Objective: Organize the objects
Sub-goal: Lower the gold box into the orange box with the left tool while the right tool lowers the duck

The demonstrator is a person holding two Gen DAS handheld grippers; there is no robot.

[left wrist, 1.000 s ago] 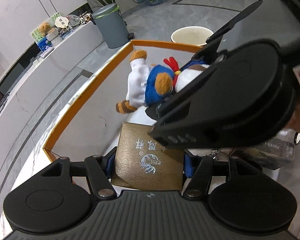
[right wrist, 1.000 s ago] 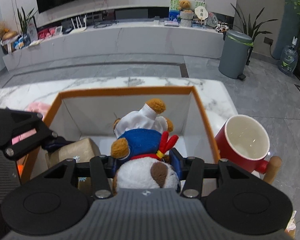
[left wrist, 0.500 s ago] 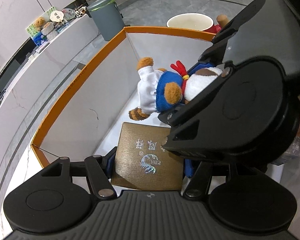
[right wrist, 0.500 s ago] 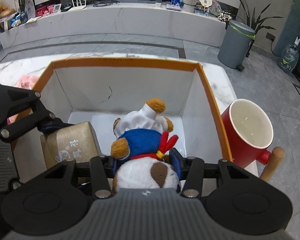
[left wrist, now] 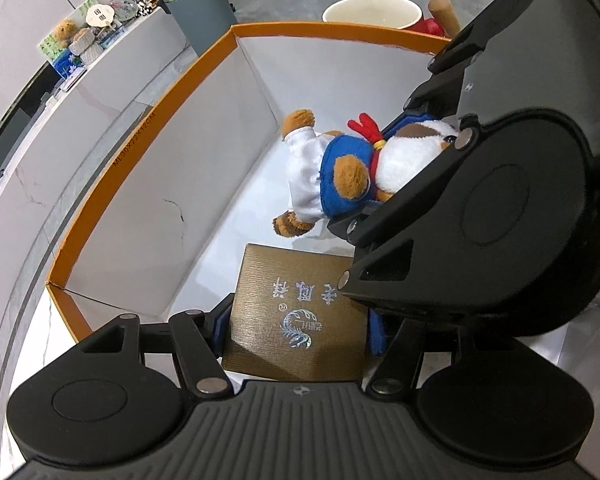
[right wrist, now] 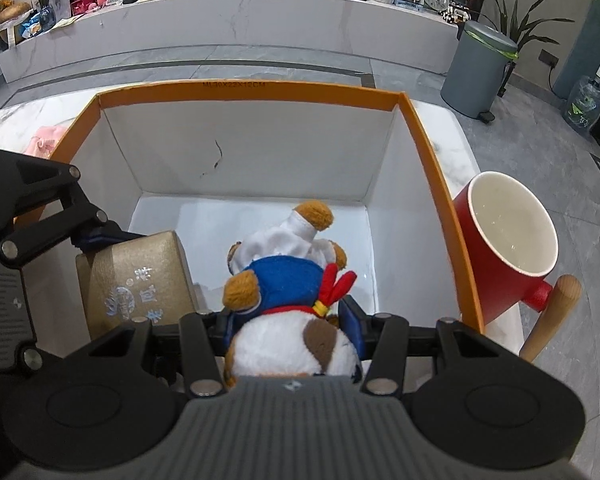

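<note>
The floor (right wrist: 540, 168) is grey marble tile with darker bands. At 12 o'clock a long white marble counter (right wrist: 236, 28) runs along the wall, with small ornaments on it. At 2 o'clock stands a grey pedal bin (right wrist: 482, 68), with green plants (right wrist: 524, 24) behind it.

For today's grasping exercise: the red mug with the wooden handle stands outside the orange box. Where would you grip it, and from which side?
Grip the red mug by its wooden handle, coming from the side away from the orange box. The handle sticks out free on that side, while the mug's body stands close against the box wall and looks too wide for the jaws.
</note>
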